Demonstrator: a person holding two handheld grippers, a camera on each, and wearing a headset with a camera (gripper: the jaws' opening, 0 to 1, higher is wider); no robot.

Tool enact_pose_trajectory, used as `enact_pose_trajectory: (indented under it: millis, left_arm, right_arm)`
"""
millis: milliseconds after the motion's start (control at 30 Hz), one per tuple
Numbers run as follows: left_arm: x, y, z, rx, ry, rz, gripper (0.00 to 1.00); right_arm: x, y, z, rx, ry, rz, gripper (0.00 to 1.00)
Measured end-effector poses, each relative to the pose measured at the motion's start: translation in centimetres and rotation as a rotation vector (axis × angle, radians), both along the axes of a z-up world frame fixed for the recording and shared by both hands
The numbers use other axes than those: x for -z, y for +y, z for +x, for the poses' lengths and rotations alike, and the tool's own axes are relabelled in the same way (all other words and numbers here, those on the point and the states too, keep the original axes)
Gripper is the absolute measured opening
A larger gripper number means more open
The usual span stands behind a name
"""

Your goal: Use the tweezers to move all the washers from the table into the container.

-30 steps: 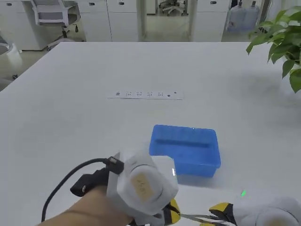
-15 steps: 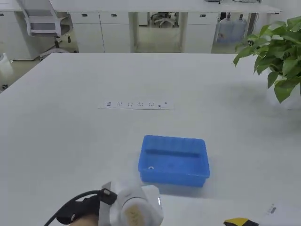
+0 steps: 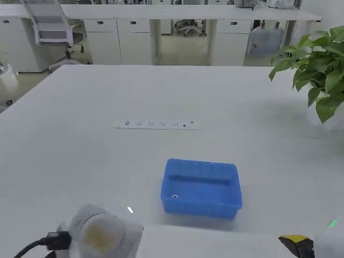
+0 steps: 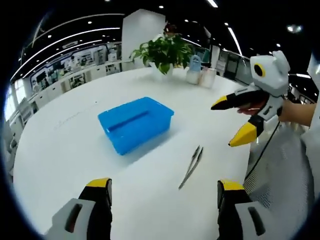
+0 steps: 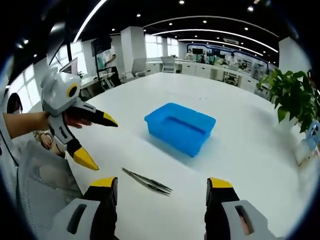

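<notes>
White table (image 3: 80,161), open office, plant (image 3: 321,64) at 2 o'clock | we see thin metal tweezers (image 5: 147,181) lying flat at 7 o'clock of the blue container (image 5: 180,127) | left gripper (image 4: 162,184), right gripper (image 5: 162,181): both spread wide

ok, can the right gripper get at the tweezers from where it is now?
Probably yes: the tweezers lie bare on the table just ahead of the right gripper, jaws open; the left gripper is off to one side.
</notes>
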State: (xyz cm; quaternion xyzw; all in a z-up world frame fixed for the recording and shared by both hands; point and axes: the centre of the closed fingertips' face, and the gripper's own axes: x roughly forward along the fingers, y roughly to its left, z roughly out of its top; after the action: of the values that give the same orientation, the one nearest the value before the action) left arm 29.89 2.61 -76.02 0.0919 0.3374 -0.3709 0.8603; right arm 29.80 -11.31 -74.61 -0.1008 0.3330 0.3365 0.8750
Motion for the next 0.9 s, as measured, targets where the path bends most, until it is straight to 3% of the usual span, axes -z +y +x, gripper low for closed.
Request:
enact_pose_trajectory:
  millis: [67, 133, 300, 367, 467, 633, 900]
  left_arm:
    - [-0.7, 1.0, 0.2, -0.062, -0.017, -0.027, 0.95]
    - [-0.9, 2.4, 0.4, -0.138, -0.027, -0.024, 0.99]
    - [-2.4, 3.5, 0.7, -0.210, -0.055, -0.068, 0.99]
    - [-2.7, 3.7, 0.8, -0.233, -0.055, -0.053, 0.99]
    - [-3.1, 4.4, 1.5, -0.255, -0.134, 0.012, 0.99]
    - [-2.9, 3.8, 1.4, -0.254, -0.097, 0.001, 0.99]
    - [-3.0, 3.9, 1.2, -0.258, -0.092, 0.016, 0.99]
  right_arm:
    - [-0.2, -0.4, 0.4, 0.018, -0.021, -0.008, 0.76]
    - [0.0, -0.7, 0.5, 0.028, -0.004, 0.001, 0.80]
    - [0.7, -0.7, 0.6, 0.064, 0.035, 0.042, 0.91]
    - [0.7, -0.5, 0.5, 0.064, 0.038, 0.049, 0.95]
    - [0.5, -0.3, 0.6, 0.068, 0.025, 0.051, 0.95]
    - [0.6, -0.2, 0.9, 0.066, 0.023, 0.050, 0.98]
    - [0.5, -0.3, 1.0, 0.049, 0.015, 0.040, 0.99]
